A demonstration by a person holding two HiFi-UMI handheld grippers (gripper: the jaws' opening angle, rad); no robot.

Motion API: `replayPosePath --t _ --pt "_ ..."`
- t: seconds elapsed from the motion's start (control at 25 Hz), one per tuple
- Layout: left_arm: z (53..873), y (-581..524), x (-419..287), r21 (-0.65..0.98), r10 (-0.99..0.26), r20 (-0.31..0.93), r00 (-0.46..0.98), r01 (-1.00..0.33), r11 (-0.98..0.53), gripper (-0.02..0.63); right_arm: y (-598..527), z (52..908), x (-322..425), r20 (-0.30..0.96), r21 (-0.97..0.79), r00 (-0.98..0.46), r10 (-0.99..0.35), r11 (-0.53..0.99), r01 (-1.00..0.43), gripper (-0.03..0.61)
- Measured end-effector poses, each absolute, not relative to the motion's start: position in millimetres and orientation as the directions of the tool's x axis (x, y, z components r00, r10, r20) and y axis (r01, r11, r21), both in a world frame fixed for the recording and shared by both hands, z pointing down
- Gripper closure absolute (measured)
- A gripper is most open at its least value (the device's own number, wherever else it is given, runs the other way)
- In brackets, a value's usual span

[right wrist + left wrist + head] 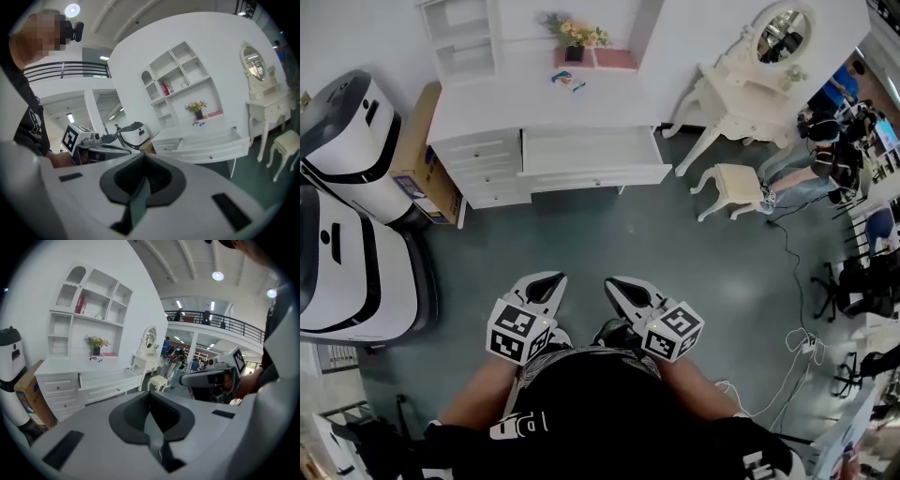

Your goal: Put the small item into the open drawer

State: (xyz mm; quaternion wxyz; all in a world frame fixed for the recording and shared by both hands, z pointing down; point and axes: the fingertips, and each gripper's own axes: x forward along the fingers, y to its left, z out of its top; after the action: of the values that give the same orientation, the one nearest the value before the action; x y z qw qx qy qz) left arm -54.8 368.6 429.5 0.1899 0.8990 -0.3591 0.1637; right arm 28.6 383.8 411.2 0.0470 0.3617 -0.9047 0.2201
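small item point(567, 80): on the bench point(487, 112) top, just beyond the open drawer point(591, 150), far ahead of both grippers. left gripper point(542, 284), right gripper point(625, 289): jaws pressed together, empty. left judged marginally nearer.

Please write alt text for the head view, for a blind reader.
Seen from above, a person holds the left gripper and the right gripper, both shut and empty, over a grey floor. Ahead stands a white desk with its wide drawer open; a small item lies on the desk.
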Motion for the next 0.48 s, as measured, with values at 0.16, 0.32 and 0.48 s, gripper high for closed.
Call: replayPosePath --t 0.16,0.32,0.48 --pt "431 364 -62 0.242 -0.573 0.428 0.698 -0.700 -0.672 0.598 378 412 33 0.262 -0.364 -0.704 -0.660 0.608 -0.706 0.569" --pt "431 350 -57 0.246 -0.574 0.418 0.704 -0.696 -0.675 0.598 367 413 32 0.264 -0.362 -0.703 -0.660 0.608 -0.707 0.569" --pt "426 339 -45 0.288 -0.559 0.408 0.722 -0.683 -0.671 0.598 346 417 36 0.252 -0.370 -0.712 -0.655 0.615 -0.696 0.569"
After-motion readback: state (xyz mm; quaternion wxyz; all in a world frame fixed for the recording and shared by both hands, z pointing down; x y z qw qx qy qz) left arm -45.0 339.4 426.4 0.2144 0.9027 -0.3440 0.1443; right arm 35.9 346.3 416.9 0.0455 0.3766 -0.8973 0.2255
